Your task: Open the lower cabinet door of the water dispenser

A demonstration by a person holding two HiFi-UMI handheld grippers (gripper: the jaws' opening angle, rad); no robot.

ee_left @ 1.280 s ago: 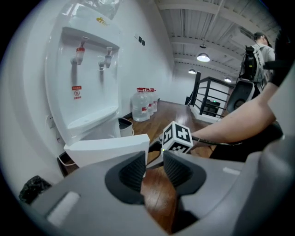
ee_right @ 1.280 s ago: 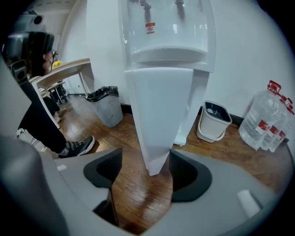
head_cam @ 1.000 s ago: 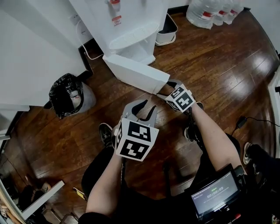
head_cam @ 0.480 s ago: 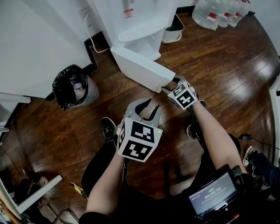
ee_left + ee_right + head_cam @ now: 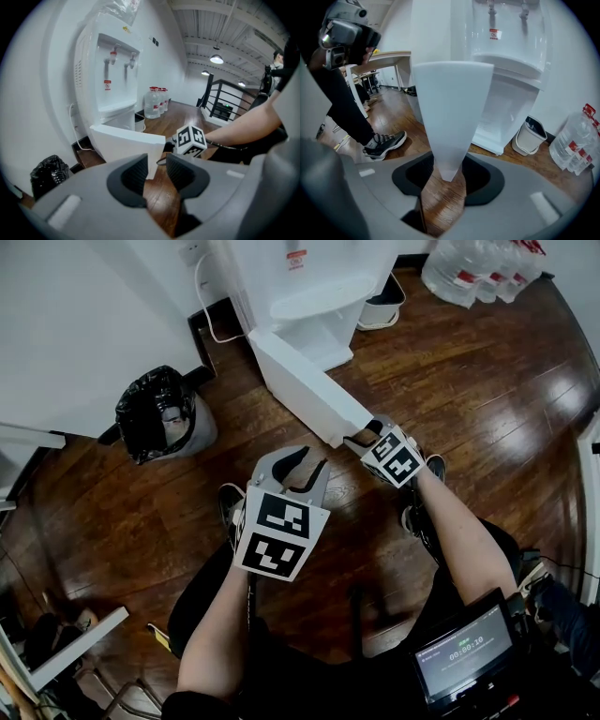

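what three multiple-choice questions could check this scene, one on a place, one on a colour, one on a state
1. In the head view, the black-bagged bin stands:
A) left of the water dispenser
B) beside the water bottles
C) on the drip tray

2. The lower cabinet door is:
A) black
B) white
C) wood brown

3. Between the jaws of the right gripper is:
A) nothing
B) a water bottle
C) the door's edge

Answers:
1 A, the bin sits at the picture's left with the dispenser to its right.
2 B, the door matches the white dispenser body.
3 C, the right gripper view shows the door's corner between the closing jaws.
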